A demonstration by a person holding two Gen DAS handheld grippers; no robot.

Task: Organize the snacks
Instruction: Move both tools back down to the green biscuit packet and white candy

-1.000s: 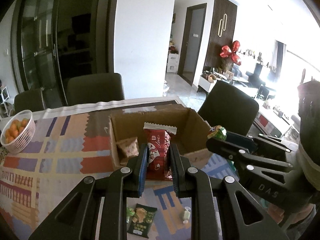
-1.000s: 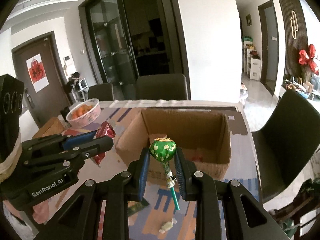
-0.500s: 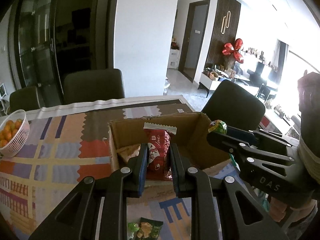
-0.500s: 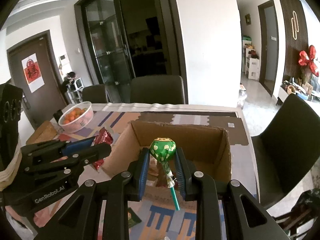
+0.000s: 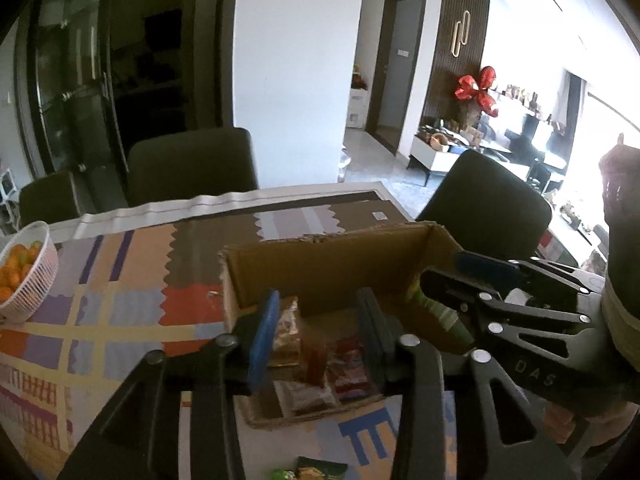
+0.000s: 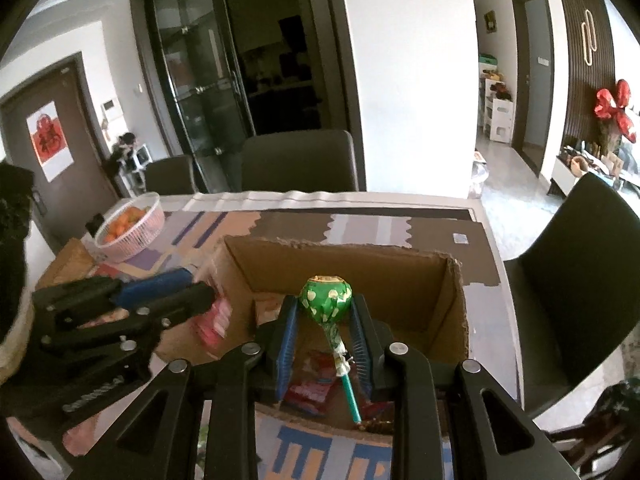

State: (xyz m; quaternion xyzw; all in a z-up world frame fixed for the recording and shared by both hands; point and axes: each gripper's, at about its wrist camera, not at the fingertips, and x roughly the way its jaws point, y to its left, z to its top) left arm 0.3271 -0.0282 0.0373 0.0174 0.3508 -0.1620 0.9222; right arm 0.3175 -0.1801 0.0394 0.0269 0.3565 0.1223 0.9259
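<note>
An open cardboard box [image 5: 320,264] [image 6: 360,264] stands on the patterned tablecloth and holds several snack packets. My left gripper [image 5: 318,324] is open and empty over the box's near part. A red snack packet [image 5: 348,364] lies among the packets in the box below it. In the right wrist view a blurred red packet [image 6: 214,324] shows just under the left gripper's tips. My right gripper [image 6: 324,324] has its jaws spread around a green lollipop [image 6: 326,300], whose head still sits between the pads over the box. The lollipop's stick [image 6: 348,388] points down toward me.
A white basket of oranges [image 5: 24,276] [image 6: 128,228] stands at the table's far left. A green snack packet [image 5: 316,470] lies on the cloth in front of the box. Dark chairs [image 6: 298,164] [image 5: 480,204] stand at the far and right sides.
My left gripper opened and the red packet dropped into the box. My right gripper's jaws spread wider around the lollipop. Both grippers moved forward over the box.
</note>
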